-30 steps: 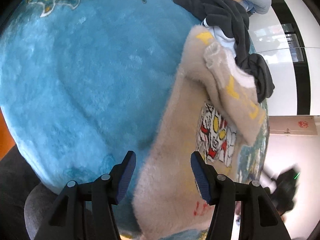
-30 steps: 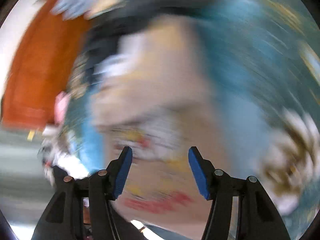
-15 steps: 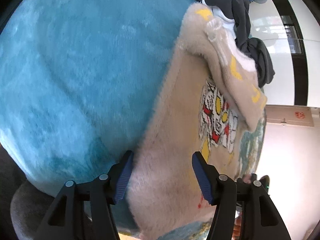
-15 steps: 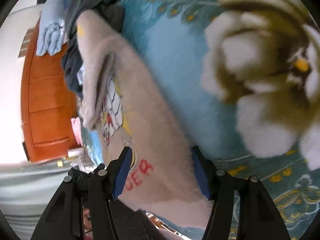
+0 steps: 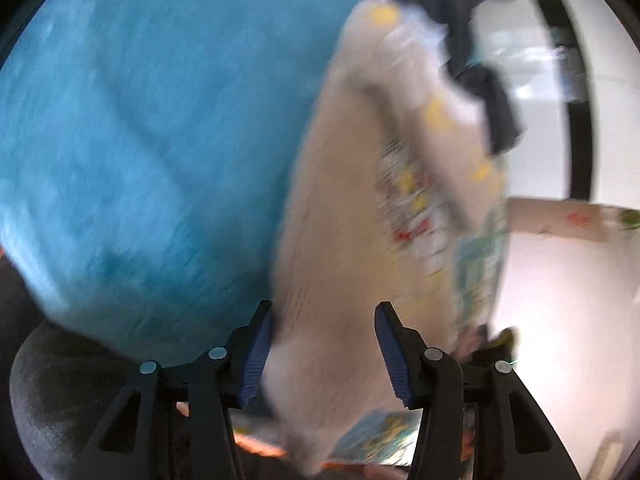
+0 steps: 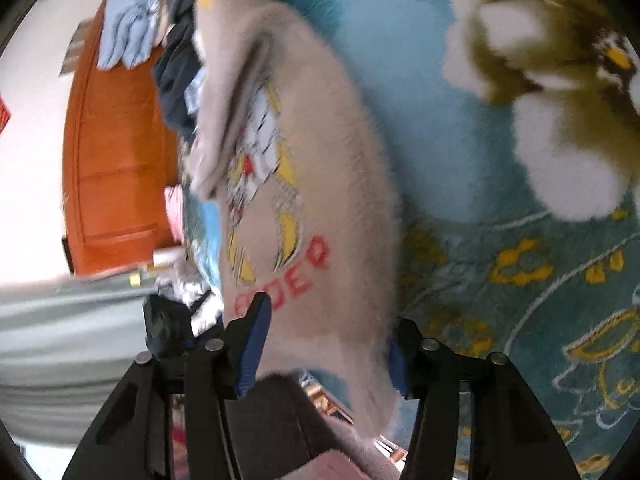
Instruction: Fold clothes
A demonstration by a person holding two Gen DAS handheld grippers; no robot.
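Sweater (image 5: 340, 240), beige and fuzzy with a cartoon print and red letters, lies on a blue blanket (image 5: 140, 140) beside a heap of dark clothes (image 5: 472, 40). Its near hem sits between the fingers of both the left gripper (image 5: 322, 354) and the right gripper (image 6: 324, 346); both are closing, not yet clenched on the fabric.

Left gripper (image 5: 324, 354) and right gripper (image 6: 324, 346) both angled downward, jaws closing, fuzzy fabric between each pair.
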